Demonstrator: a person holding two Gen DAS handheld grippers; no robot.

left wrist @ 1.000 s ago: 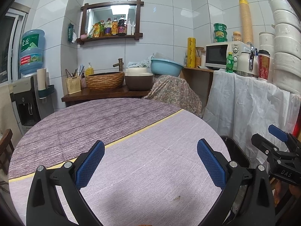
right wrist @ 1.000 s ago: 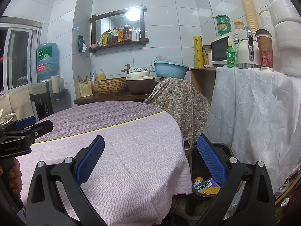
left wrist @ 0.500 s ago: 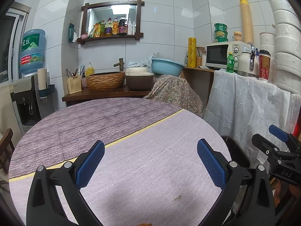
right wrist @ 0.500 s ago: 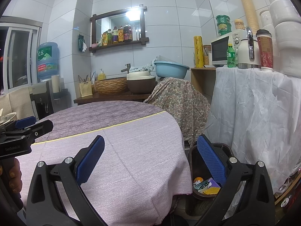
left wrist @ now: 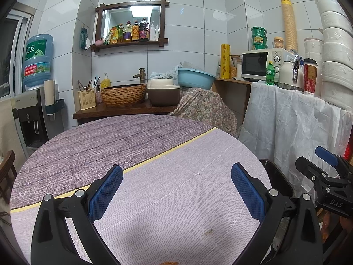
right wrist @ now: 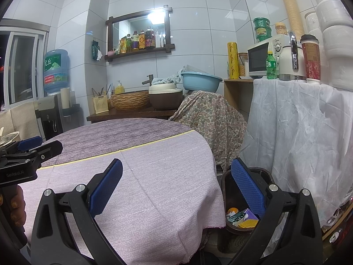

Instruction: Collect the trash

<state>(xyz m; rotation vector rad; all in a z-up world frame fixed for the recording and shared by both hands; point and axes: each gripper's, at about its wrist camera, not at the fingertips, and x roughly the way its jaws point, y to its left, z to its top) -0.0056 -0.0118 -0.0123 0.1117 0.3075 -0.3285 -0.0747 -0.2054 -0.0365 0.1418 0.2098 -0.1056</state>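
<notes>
Trash [right wrist: 241, 217]: mixed wrappers and small cartons, lying in the dark bin [right wrist: 227, 190] on the floor beside the round table [right wrist: 154, 187]. Judged light, crushable, slippery-faced; pinch by an edge or fold. Jumbled, no readable long axis. Left gripper [left wrist: 176, 190] and right gripper [right wrist: 176, 190]: both spread wide, empty.

White-tiled walls [left wrist: 187, 44], wooden-framed mirror [left wrist: 132, 17] (lamp reflected), window [right wrist: 19, 66] left

"DAS" on right gripper [left wrist: 331, 190], "GenRobot.AI" on left gripper [right wrist: 24, 161], possibly "Midea" on microwave [left wrist: 262, 64]
</notes>
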